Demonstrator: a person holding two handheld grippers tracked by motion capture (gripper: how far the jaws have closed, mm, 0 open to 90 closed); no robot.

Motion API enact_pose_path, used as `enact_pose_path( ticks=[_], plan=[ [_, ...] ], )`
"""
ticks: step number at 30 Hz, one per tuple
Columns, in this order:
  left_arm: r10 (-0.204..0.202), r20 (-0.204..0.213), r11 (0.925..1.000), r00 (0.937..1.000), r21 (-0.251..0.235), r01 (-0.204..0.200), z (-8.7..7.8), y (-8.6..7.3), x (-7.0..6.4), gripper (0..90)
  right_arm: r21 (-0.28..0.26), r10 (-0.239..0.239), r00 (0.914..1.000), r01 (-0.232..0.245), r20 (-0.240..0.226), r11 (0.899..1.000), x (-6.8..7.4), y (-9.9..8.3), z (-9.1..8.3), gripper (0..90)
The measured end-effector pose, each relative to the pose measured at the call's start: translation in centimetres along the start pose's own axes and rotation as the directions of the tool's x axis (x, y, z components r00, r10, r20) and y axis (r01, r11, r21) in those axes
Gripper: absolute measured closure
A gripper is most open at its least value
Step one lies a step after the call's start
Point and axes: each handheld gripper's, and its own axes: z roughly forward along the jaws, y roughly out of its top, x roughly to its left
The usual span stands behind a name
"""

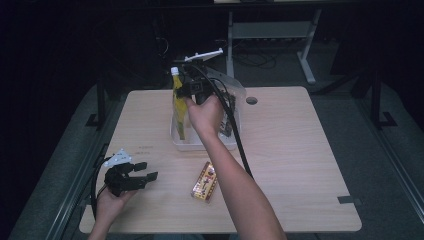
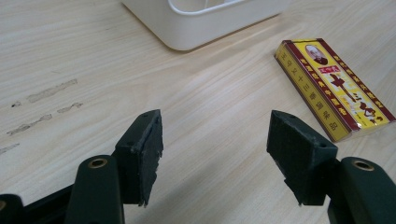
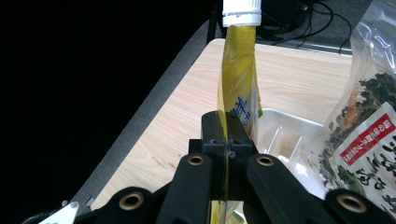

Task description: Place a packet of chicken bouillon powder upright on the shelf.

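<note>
Pinching yellow pouch point(image 3: 237, 93) in right tool point(image 3: 227, 128) (over white bin point(image 3: 285, 130))

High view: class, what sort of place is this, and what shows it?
Probably a lab or workshop, not a home: a bare wooden table, desk frames and loose cables behind, and a cabled hand-held gripper in the person's left hand.
</note>
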Motion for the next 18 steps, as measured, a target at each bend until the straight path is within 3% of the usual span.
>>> enact_pose_path(
  ticks=[18],
  plan=[
    [0.008, 0.000, 1.0000, 1.0000, -0.001, -0.008, 0.0, 0.1, -0.1, 34.8, -0.004, 0.064, 0.9975, -0.064, 0.027, 0.998, 0.1, -0.8, 2.8, 89.6]
  ],
)
